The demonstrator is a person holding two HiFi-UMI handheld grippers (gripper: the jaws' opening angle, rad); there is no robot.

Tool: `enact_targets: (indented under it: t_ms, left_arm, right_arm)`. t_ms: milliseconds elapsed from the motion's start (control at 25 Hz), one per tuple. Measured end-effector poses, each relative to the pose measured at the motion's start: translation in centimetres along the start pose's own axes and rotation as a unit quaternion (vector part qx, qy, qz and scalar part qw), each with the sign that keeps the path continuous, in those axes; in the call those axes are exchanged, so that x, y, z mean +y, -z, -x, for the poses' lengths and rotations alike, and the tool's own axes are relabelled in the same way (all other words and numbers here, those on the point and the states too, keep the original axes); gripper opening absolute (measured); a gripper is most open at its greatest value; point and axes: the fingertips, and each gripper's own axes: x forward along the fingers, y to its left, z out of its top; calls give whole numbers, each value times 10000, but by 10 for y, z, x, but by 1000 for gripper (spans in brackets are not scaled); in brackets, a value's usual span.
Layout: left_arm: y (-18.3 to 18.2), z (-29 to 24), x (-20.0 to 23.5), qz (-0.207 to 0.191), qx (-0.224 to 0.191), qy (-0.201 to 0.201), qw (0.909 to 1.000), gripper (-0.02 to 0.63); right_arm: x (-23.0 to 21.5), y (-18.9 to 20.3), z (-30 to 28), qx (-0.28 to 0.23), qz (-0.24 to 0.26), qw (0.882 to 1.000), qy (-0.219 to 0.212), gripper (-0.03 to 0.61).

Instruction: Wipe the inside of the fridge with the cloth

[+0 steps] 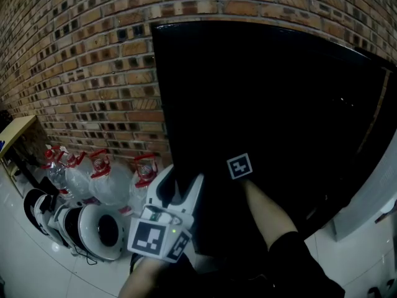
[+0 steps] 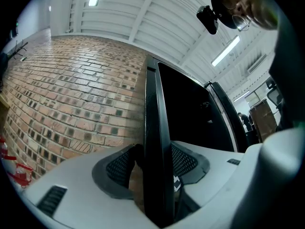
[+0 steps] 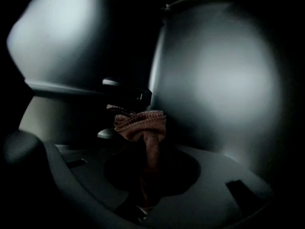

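Between the right gripper's (image 3: pixel 147 163) jaws, the cloth (image 3: pixel 142 124) sits pinched.

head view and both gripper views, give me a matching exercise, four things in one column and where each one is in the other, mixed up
Things:
1. fridge door
2. cloth
3. water bottles
4. brick wall

Places:
a. on the floor at the foot of the wall
b. pinched in the right gripper, in the dark fridge interior
c. behind the fridge and to its left
d. its edge clamped between the left gripper's jaws

Pairs: 1-d, 2-b, 3-a, 4-c
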Motion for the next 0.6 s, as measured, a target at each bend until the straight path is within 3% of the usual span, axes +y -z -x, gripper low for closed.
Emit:
enact_targets:
  t_ms: [200, 400, 600]
  left_arm:
    - [1, 0, 1, -3, 12, -16, 10000, 224]
    - [1, 0, 1, -12, 12, -22, 10000, 224]
    - [0, -1, 2, -11, 16, -35, 10000, 224]
  right_arm:
    - [3, 1, -2, 46, -92, 9999, -55, 81]
    - [-8, 10, 3, 275, 120, 9993, 222, 81]
    - [-32, 27, 15, 399, -95, 9983, 415, 81]
